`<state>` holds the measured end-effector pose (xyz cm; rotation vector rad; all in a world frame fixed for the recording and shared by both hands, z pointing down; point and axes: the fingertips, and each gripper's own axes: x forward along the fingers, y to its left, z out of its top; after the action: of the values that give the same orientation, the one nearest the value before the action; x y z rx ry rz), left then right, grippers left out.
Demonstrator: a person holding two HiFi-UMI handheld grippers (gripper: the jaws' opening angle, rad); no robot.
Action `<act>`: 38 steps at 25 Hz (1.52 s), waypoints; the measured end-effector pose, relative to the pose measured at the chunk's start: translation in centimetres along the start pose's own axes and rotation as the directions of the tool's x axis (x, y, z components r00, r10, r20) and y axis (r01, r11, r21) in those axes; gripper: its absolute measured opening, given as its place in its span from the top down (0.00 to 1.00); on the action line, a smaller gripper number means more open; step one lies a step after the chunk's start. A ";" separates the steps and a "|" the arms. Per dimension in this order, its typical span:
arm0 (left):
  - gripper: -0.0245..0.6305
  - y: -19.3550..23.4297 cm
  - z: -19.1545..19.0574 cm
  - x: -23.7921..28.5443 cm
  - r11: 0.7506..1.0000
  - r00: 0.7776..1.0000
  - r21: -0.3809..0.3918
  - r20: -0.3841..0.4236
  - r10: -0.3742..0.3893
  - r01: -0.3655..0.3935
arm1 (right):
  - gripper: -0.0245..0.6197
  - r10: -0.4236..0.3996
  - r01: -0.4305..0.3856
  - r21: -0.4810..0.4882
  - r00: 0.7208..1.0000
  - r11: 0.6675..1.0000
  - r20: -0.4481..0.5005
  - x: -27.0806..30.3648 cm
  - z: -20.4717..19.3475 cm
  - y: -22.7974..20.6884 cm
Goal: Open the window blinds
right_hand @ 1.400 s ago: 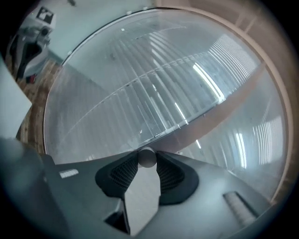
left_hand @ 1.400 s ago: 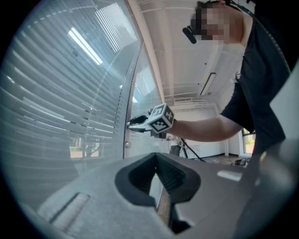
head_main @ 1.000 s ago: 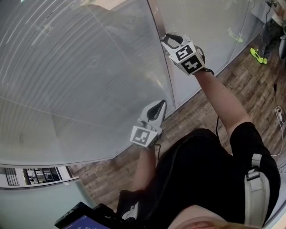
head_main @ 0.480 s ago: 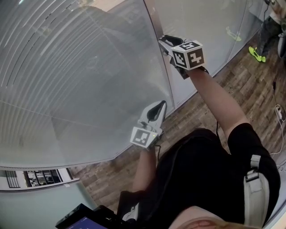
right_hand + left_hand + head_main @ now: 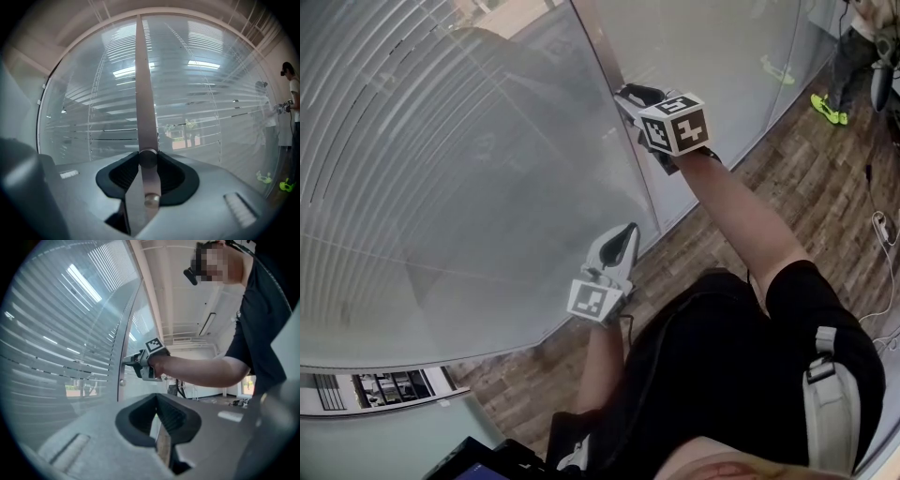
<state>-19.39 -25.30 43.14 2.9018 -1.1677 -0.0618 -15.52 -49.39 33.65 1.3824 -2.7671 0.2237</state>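
Observation:
The window blinds hang behind curved glass, their slats part tilted, with strips of daylight between them. A metal frame post runs up between the panes and bears a round knob. My right gripper is shut on that knob, with one jaw on either side. In the head view the right gripper is up against the post at arm's length. My left gripper hangs lower, near the glass, shut on nothing. From the left gripper view the right gripper shows at the post.
A wood floor runs along the foot of the glass wall. Another person with bright green shoes stands at the far right. A window ledge and a dark screen lie at the bottom left.
The right gripper has rolled on the knob, its marker cube turning to show another face. More gaps show between the slats at the upper left. The left gripper has kept still.

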 end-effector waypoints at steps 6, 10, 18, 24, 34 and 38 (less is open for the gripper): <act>0.96 0.0 -0.4 0.9 1.000 1.000 0.016 -0.003 0.021 -0.021 | 0.76 0.016 -0.016 0.012 1.000 1.000 0.010 -0.1 -0.9 -0.2; 0.96 -0.5 -0.5 1.3 0.999 0.999 0.025 -0.010 0.035 -0.035 | 0.76 0.029 -0.029 0.006 0.999 1.000 0.014 0.0 -1.3 -0.1; 0.96 1.3 0.3 1.4 0.988 0.989 0.048 -0.010 0.146 -0.145 | 0.77 0.055 -0.055 0.027 0.998 0.998 0.013 0.1 -2.2 -0.6; 0.96 0.9 1.2 1.8 0.985 0.986 0.054 -0.010 0.165 -0.164 | 0.75 0.111 -0.111 -0.022 0.994 0.994 -0.007 0.5 -1.2 -0.2; 0.96 -1.3 1.7 3.9 0.988 0.990 0.071 0.003 0.140 -0.140 | 0.57 0.060 -0.098 -0.848 0.995 0.522 -0.078 -1.5 0.1 1.5; 0.96 -2.3 1.3 4.5 0.990 0.992 0.060 0.000 0.130 -0.129 | 0.58 0.000 -0.097 -0.983 0.995 0.154 -0.098 -1.0 -1.6 1.8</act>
<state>-14.57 -26.74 41.64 2.8663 -1.3776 -0.0192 -16.42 -47.26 34.90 0.7668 -1.9234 -1.3238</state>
